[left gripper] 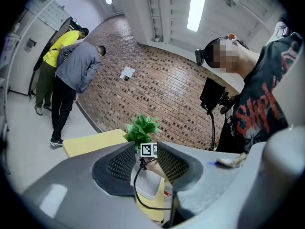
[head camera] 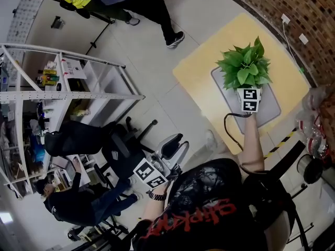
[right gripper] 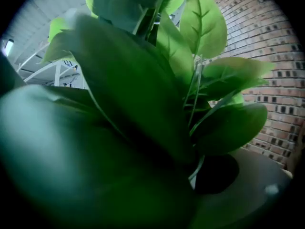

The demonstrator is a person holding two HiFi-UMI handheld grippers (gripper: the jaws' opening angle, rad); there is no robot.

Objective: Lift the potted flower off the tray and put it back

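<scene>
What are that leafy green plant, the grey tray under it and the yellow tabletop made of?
Leafy green plant: likely plastic or fabric; leaves look uniformly bright and slightly glossy, though it may be live. Grey tray: matte, probably plastic, rounded corners. Yellow tabletop: smooth, even colour, probably laminate or painted board.

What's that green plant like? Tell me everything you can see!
The potted flower is an upright, bushy clump of bright green, pointed, veined leaves on thin stems; no blossoms show. It is above the grey tray on the yellow table. Leaves hide its pot, so resting or lifted is unclear. The right gripper is at its base, with leaves crowding its camera; whether it grips is unclear.
</scene>
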